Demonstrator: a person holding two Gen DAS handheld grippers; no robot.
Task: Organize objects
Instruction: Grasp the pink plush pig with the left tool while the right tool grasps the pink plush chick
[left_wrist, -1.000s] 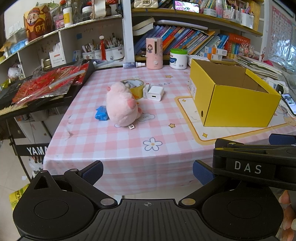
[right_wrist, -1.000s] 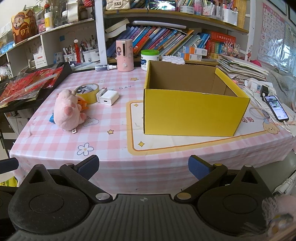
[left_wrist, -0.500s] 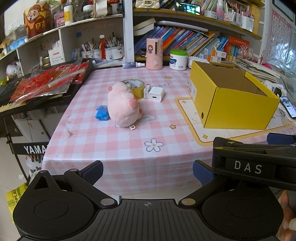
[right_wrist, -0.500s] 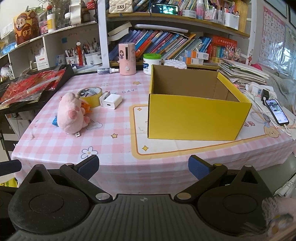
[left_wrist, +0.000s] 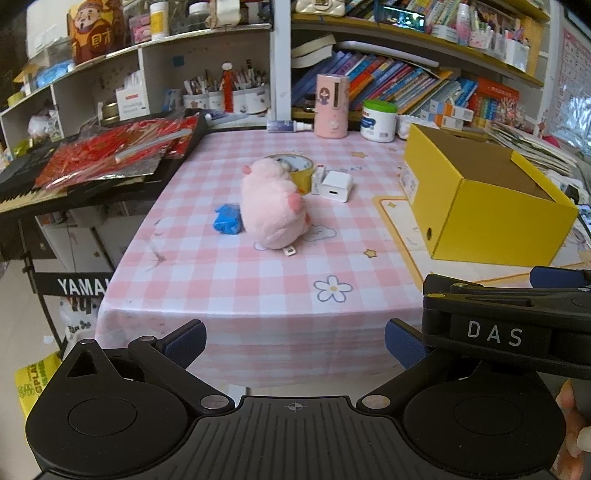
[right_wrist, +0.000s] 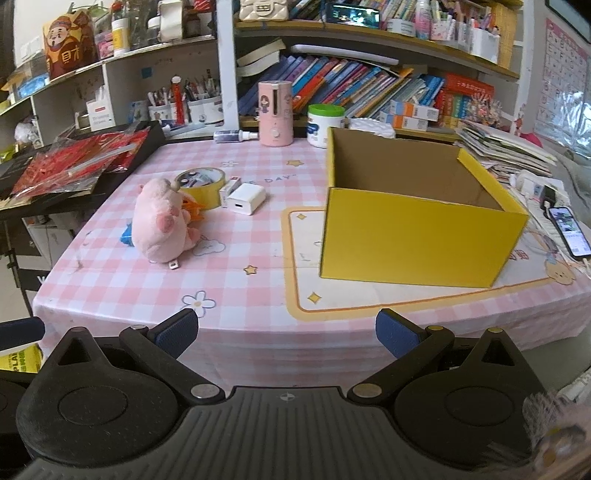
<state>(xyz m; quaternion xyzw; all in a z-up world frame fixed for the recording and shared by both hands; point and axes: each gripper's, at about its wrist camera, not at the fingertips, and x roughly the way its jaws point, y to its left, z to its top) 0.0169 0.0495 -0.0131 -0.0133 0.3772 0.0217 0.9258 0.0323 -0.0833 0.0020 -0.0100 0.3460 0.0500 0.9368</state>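
Note:
A pink plush pig (left_wrist: 272, 205) (right_wrist: 162, 221) lies on the pink checked tablecloth (left_wrist: 266, 284). Behind it sit a yellow tape roll (left_wrist: 295, 171) (right_wrist: 201, 182), a white charger cube (left_wrist: 336, 186) (right_wrist: 246, 198) and a small white box (right_wrist: 229, 190); a blue wrapper (left_wrist: 226, 223) lies at its left. An open yellow cardboard box (left_wrist: 480, 218) (right_wrist: 417, 229) stands to the right, nothing visible inside. My left gripper (left_wrist: 293, 341) and right gripper (right_wrist: 286, 332) hover open before the table's front edge, both holding nothing. The right gripper's body crosses the left wrist view at lower right.
A pink dispenser (right_wrist: 275, 112), a white jar with a green lid (right_wrist: 325, 123) and shelves of books (right_wrist: 362, 92) line the back. A keyboard stacked with red packets (left_wrist: 107, 155) juts in at the left. A phone (right_wrist: 569, 230) and papers lie right of the box.
Both grippers have drawn slightly back and up from the table, so the scene looks a little smaller. Nothing on the table has moved.

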